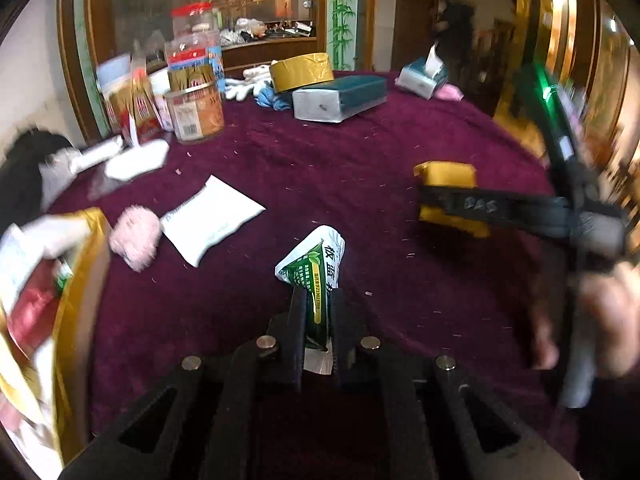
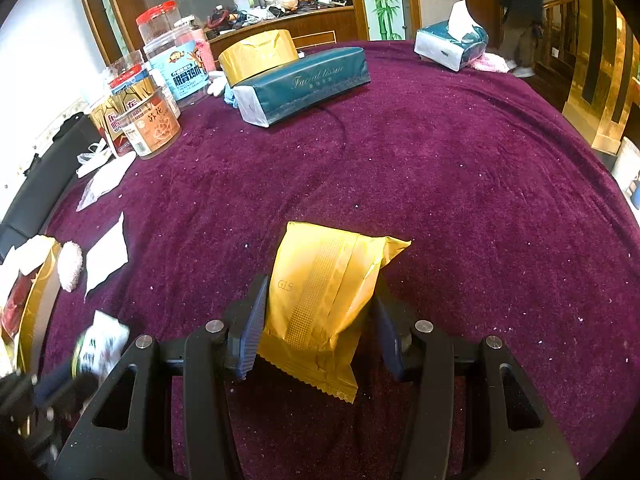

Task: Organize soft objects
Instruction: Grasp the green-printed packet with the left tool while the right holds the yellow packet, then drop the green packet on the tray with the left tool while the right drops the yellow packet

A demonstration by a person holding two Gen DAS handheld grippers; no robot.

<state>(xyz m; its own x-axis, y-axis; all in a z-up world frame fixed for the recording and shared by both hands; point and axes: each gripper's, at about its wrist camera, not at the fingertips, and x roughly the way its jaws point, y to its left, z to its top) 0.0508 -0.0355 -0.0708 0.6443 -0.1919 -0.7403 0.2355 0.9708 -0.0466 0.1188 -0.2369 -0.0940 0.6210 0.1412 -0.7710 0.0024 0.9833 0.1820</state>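
Note:
My left gripper (image 1: 318, 304) is shut on a green and white packet (image 1: 314, 268), held above the purple tablecloth (image 1: 360, 152). My right gripper (image 2: 318, 312) is shut on a yellow packet (image 2: 320, 300); it also shows in the left wrist view (image 1: 450, 178) at the right, clamped by the black fingers (image 1: 492, 206). The green and white packet shows blurred at lower left in the right wrist view (image 2: 100, 346). A pink fluffy item (image 1: 134, 238) and a white sachet (image 1: 210, 218) lie at the left beside a gold-rimmed bag (image 1: 60, 280).
At the back stand a teal tissue pack (image 2: 304, 82), a gold pack (image 2: 258, 56), an open tissue pack (image 2: 452, 46), and several jars and tins (image 2: 148, 120). White gloves and a blue cloth (image 1: 256, 88) lie behind. A person (image 2: 520, 12) stands by the door.

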